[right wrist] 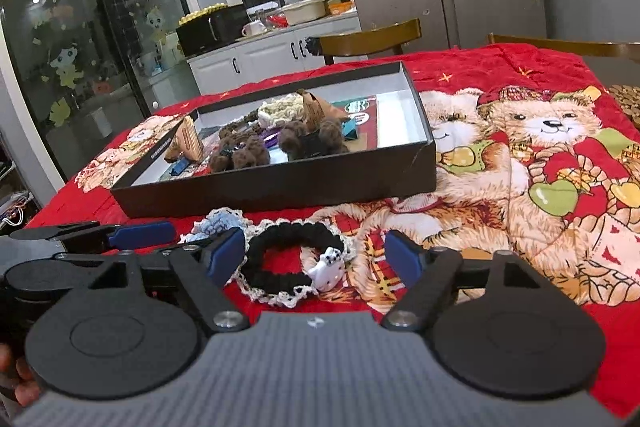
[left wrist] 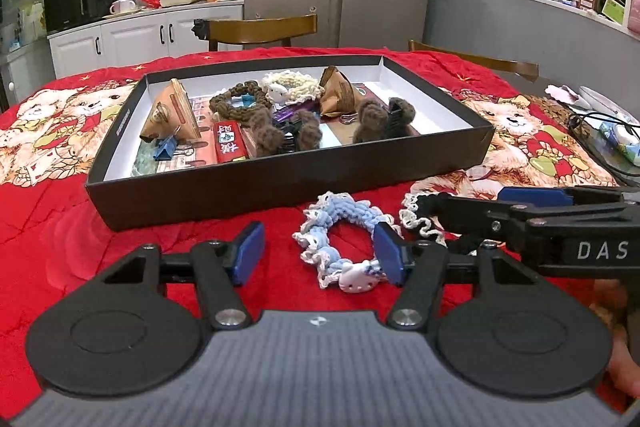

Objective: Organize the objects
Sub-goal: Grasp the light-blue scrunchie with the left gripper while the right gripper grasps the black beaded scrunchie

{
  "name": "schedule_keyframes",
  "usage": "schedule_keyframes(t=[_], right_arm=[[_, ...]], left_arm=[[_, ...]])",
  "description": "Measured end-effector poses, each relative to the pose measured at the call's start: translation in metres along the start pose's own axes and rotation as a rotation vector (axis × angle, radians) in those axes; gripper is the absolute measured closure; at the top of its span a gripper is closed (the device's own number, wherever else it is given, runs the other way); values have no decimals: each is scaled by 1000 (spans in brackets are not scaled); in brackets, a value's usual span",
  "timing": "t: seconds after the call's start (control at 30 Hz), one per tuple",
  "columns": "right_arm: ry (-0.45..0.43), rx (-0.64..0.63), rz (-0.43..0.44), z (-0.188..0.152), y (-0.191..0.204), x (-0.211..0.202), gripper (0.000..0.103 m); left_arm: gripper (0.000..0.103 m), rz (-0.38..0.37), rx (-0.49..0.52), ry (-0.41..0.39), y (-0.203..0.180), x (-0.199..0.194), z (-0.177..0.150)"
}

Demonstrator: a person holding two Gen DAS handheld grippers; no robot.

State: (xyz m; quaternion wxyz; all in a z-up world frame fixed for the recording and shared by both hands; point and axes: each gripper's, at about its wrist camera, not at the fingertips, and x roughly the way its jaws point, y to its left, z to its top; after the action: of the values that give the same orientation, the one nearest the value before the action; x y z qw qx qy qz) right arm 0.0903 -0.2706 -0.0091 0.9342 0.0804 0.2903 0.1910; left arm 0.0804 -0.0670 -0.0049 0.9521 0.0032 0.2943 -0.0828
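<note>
**Grippers over two crocheted scrunchies, nearside of the black tray**

Left gripper point(left wrist: 318, 253): matte black arms with blue rubbery pads, standing apart and straddling the blue-and-white scrunchie point(left wrist: 340, 241). One pad is sitting just against the ring's outer edge; no squeeze is showing.

Right gripper point(right wrist: 318, 253): same build, jaws parted around the black scrunchie point(right wrist: 292, 259), pads clear of the yarn on both sides.

Blue-and-white scrunchie: a ruffled crochet ring with a small white cat-face charm, lying flat just in front of the black tray point(left wrist: 280, 179). In the right wrist view it is showing only as a pale frill behind the gripper arm.

Black scrunchie: a ribbed dark ring with cream lace edging and a white charm, lying beside the first, also just in front of the tray. The left wrist view is cutting most of it off behind the other gripper.

Black tray: a shallow rectangular cardboard lid, white inside, holding fuzzy brown crocheted pieces point(left wrist: 288, 135), a cream scrunchie point(left wrist: 294, 87), a braided brown ring, a blue binder clip point(left wrist: 164, 151), a red packet point(left wrist: 230, 147) and folded tan paper shapes. Items at the bottom are overlapping and hard to separate.

Red quilted cloth point(right wrist: 500, 75): bear print, lying under the tray.
</note>
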Motion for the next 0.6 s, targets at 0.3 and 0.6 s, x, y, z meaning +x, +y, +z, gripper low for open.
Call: schedule_keyframes(t=[0.3, 0.6], right_arm=[[37, 10, -18, -2, 0, 6, 24], [42, -11, -35, -3, 4, 7, 36]], left_arm=[[36, 17, -3, 7, -1, 1, -1], [36, 37, -14, 18, 0, 5, 0]])
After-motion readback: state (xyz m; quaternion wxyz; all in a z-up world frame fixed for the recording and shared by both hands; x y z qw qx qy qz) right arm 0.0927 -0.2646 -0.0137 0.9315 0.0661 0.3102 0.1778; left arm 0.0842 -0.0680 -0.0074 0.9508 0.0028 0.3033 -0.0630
